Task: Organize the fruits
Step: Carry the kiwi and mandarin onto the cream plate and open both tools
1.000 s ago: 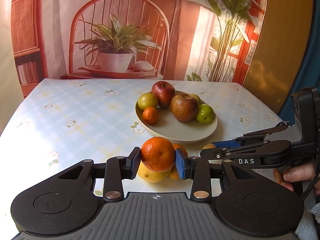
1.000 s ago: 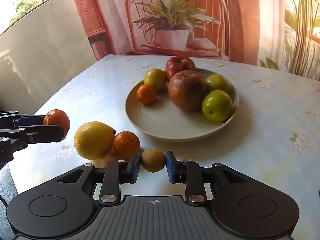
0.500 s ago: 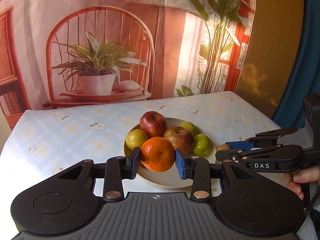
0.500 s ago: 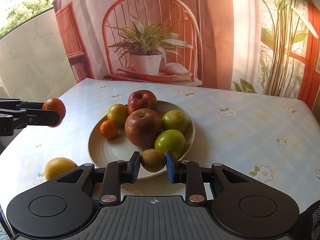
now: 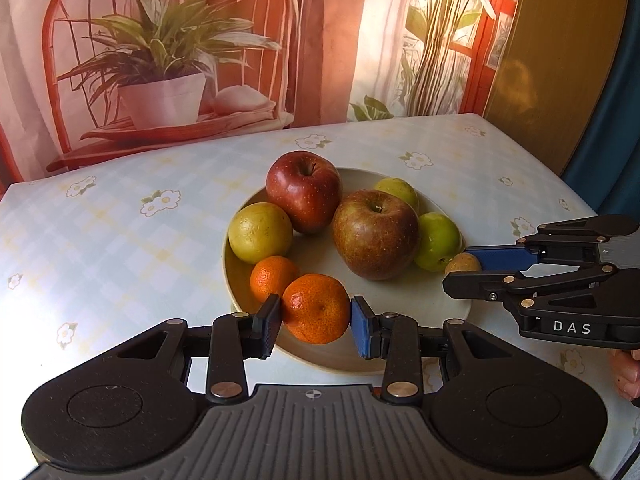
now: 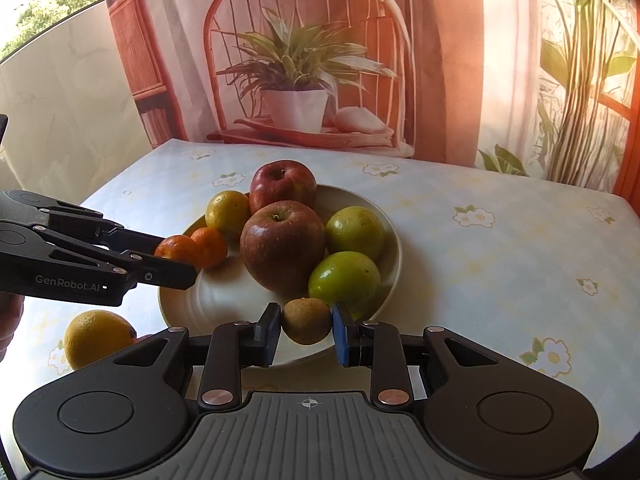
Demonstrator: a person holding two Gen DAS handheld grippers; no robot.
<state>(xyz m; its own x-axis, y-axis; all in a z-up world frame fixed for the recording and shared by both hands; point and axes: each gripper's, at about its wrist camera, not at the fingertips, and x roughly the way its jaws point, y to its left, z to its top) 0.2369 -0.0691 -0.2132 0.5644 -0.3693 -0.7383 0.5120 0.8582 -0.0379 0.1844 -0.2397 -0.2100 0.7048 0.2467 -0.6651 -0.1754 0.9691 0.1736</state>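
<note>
A cream plate point(image 5: 400, 354) point(image 6: 394, 240) holds two apples point(image 5: 374, 234), two green fruits point(image 6: 344, 278), a yellow-green citrus point(image 5: 260, 232) and a small mandarin point(image 5: 272, 278). My left gripper point(image 5: 316, 322) is shut on a larger mandarin point(image 5: 316, 308) over the plate's near-left edge; it also shows in the right wrist view point(image 6: 178, 250). My right gripper point(image 6: 306, 330) is shut on a small brown fruit point(image 6: 306, 320) over the plate's front-right rim; this brown fruit shows in the left wrist view point(image 5: 462, 264).
A lemon point(image 6: 96, 338) lies on the flowered tablecloth point(image 6: 500, 248) left of the plate, with another fruit partly hidden behind it. A printed backdrop point(image 5: 180, 60) stands at the table's far edge. A wooden panel point(image 5: 560, 40) is at the right.
Both grippers have moved in over the plate and lower, each still holding its fruit. The left gripper's mandarin now sits next to the small mandarin on the plate.
</note>
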